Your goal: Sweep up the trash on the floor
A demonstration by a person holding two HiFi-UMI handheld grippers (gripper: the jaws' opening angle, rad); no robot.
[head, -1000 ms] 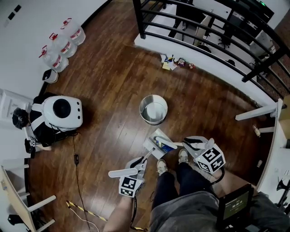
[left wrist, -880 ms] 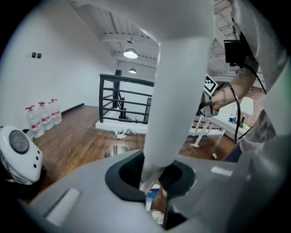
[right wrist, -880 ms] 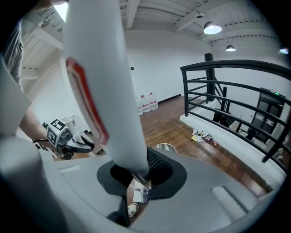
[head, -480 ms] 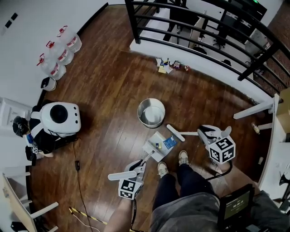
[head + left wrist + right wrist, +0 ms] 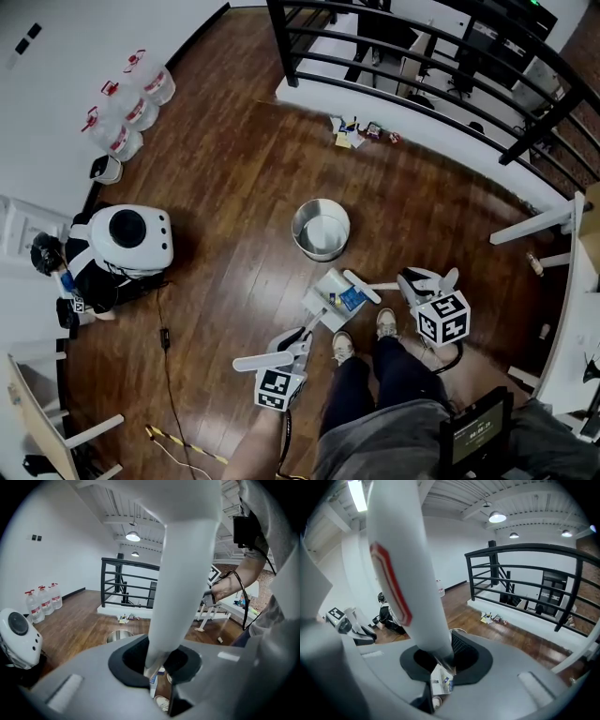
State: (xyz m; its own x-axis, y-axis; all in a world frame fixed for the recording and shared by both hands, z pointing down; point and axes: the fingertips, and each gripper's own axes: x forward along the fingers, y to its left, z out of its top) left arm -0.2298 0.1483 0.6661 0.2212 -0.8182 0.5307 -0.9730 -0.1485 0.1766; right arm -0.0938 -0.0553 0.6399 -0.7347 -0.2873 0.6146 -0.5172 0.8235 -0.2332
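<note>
Left gripper [image 5: 298, 342] clamps the dustpan [image 5: 328, 292] handle, apparently to hold the pan low as a catcher; blue trash [image 5: 352, 298] lies in it; brush [image 5: 362, 286] sits at the pan's edge, presumably pushing trash in; right gripper [image 5: 410, 284] clamps its handle.

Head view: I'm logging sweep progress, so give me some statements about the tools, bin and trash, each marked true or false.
1. The left tool is shut on the dustpan handle. True.
2. The metal bin lies tipped on its side. False: it stands upright, opening up.
3. Blue trash sits on the dustpan. True.
4. All trash is off the floor. False: a litter pile lies by the railing.
5. The right tool is empty. False: it grips the broom handle.
</note>
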